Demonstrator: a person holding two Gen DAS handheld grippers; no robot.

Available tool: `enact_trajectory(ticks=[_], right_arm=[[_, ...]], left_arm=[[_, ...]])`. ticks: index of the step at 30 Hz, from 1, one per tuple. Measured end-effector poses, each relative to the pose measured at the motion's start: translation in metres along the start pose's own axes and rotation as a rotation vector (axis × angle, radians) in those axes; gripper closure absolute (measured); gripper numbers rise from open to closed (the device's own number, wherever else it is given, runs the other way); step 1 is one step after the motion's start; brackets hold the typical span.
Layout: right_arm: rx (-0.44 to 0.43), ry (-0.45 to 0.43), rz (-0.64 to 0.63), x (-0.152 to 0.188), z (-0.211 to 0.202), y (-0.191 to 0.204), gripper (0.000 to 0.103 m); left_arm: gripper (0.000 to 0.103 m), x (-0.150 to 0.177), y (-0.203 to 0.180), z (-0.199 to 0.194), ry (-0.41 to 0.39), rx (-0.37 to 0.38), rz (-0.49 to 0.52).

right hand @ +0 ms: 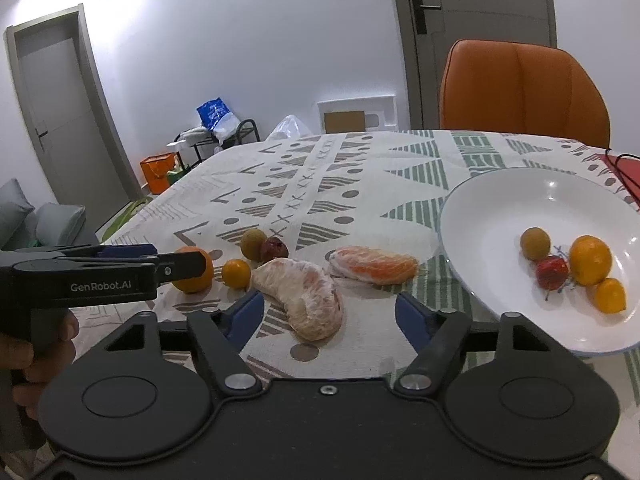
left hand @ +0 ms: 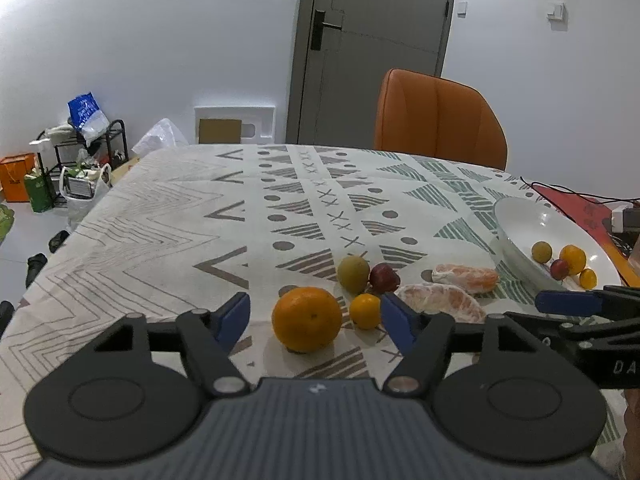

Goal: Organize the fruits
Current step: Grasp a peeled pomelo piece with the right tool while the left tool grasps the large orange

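Left claw [left hand: 314, 316] gapes wide and empty around the orange [left hand: 307, 319], just left of the white plate [left hand: 520, 216] on the worktop [left hand: 160, 220]: firm, round, roll-prone; grip its widest girth. Right claw [right hand: 328, 312] likewise spread, empty, over a soft peeled segment [right hand: 304, 298].

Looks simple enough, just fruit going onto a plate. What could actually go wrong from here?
The peeled pomelo segment between the open right tool looks soft; a hard squeeze might crush it. The round orange in front of the open left tool may roll off toward the small yellow kumquat. The shallow white plate already holds four fruits, so a dropped piece might scatter them.
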State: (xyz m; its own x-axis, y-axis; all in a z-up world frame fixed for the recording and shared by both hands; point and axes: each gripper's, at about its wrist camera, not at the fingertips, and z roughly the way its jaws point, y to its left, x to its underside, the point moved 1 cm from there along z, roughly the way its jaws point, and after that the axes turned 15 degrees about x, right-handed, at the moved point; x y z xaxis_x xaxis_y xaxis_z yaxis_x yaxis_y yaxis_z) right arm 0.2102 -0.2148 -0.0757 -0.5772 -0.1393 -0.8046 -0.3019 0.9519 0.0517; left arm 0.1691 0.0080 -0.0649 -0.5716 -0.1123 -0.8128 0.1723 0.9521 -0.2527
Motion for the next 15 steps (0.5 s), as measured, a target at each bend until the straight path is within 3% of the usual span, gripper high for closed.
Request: enact_trajectory(ticks=[10, 15], right_arm=[[-0.015, 0.038, -0.026, 0.001, 0.019, 0.006, 0.037], [-0.015, 0.049, -0.041, 0.0, 0.027, 0.011, 0.038]], left_arm=[[0.046, 0.004, 0.012, 0.017, 0.043, 0.011, -0.021], [0.061, 0.007, 0.016, 0.02, 0.055, 0.011, -0.047]])
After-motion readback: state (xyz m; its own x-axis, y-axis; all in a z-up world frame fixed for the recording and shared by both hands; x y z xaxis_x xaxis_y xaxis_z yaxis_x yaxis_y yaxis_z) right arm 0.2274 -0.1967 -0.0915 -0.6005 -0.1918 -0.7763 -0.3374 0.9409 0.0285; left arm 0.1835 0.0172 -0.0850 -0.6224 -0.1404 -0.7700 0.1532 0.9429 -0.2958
